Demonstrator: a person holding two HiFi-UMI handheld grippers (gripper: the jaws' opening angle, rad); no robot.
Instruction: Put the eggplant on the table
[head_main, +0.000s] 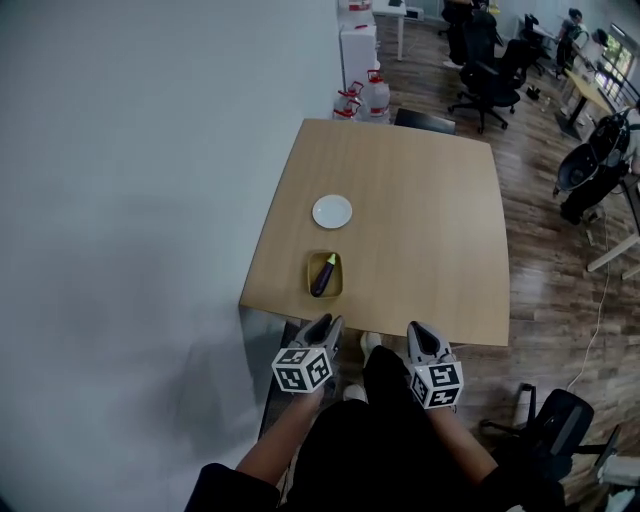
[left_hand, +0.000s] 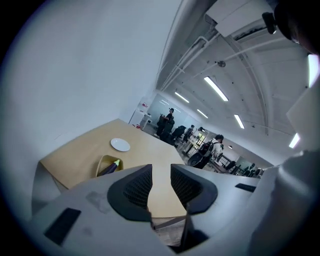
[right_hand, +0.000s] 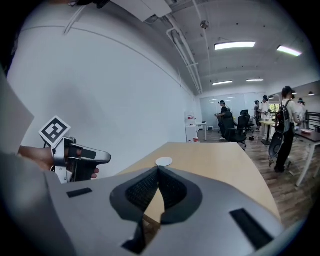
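A dark purple eggplant (head_main: 323, 275) with a green tip lies in a small yellow dish (head_main: 338, 289) near the front left edge of the wooden table (head_main: 420, 220). A white plate (head_main: 332, 211) sits just beyond the dish. Both grippers hang in front of the table's near edge, short of the dish. My left gripper (head_main: 328, 322) is open with a narrow empty gap between its pads; in its own view (left_hand: 161, 167) the eggplant (left_hand: 109, 168) shows ahead to the left. My right gripper (head_main: 422, 328) (right_hand: 158, 171) is shut on nothing, its tips touching.
A white wall runs along the table's left side. Water bottles (head_main: 370, 95) and a white cabinet stand behind the table's far edge. Office chairs (head_main: 490, 70) and people (right_hand: 282, 125) are farther back on the wooden floor. A black chair (head_main: 545, 420) stands at my right.
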